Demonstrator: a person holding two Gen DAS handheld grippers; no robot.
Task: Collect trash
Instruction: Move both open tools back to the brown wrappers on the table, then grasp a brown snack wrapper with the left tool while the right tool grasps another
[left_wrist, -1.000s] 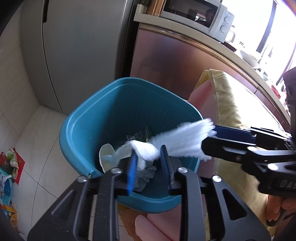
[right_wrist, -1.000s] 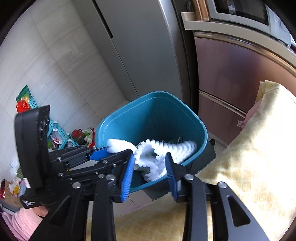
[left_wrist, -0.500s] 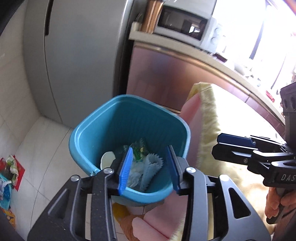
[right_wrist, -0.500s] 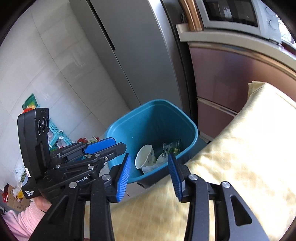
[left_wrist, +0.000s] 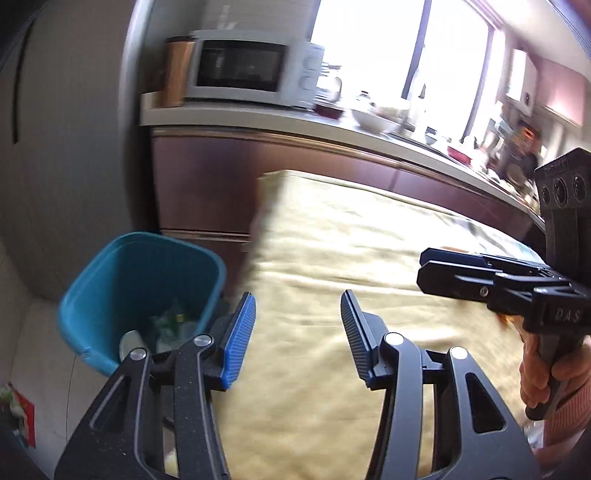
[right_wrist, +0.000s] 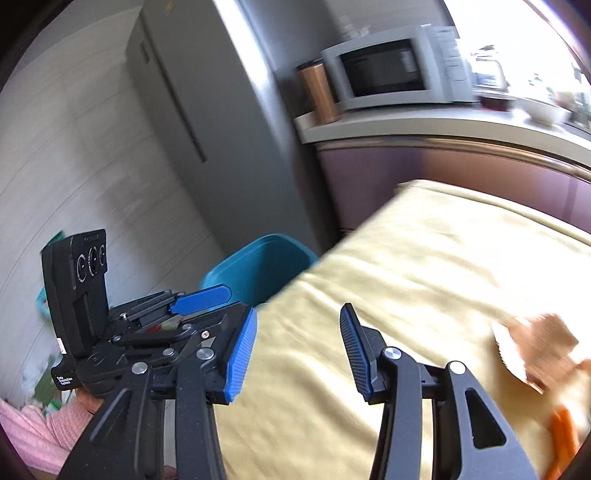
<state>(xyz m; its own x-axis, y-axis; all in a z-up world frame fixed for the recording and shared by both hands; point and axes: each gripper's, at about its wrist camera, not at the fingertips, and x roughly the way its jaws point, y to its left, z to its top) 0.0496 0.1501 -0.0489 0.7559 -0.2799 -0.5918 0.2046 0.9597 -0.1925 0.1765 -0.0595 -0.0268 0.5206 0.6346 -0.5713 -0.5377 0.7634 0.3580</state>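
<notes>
- Two grippers around, both black with blue ribbed pads. The left gripper (left_wrist: 298, 334) has its jaws apart with nothing between them, and they've just been opening wider.
- Same for the right gripper (right_wrist: 298, 347): jaws spread, nothing in them, also just been opening. Both hang over the worktop covered in a pale yellow cloth (left_wrist: 369, 258).
- One teal plastic trash bin (left_wrist: 122, 291), squarish with rounded corners, sitting upright on the floor just off the worktop's corner, mouth facing up.
- The left wrist view looks down into the bin: a heap of scraps in the bottom (left_wrist: 166, 326), something white and something green. Too blurry to count the pieces.
- The right wrist view only gets the bin's far rim and inner wall (right_wrist: 258, 266); the contents are hidden behind the worktop edge and the left gripper.
- The right wrist view alone has a crumpled brown paper piece (right_wrist: 532, 347) lying on the cloth to the right, with something orange (right_wrist: 561, 432) just below it. Both heavily smeared, so I can't tell which way the paper's long side runs.
- One white microwave (right_wrist: 391, 70) on the back kitchen counter, one copper-coloured canister (right_wrist: 319, 92) just beside it, one tall grey fridge (right_wrist: 221, 129) next to that.
- Each view catches the other gripper from the side, plus a pink sleeve (right_wrist: 33, 432) and the hand (left_wrist: 539, 373) holding the right one.
</notes>
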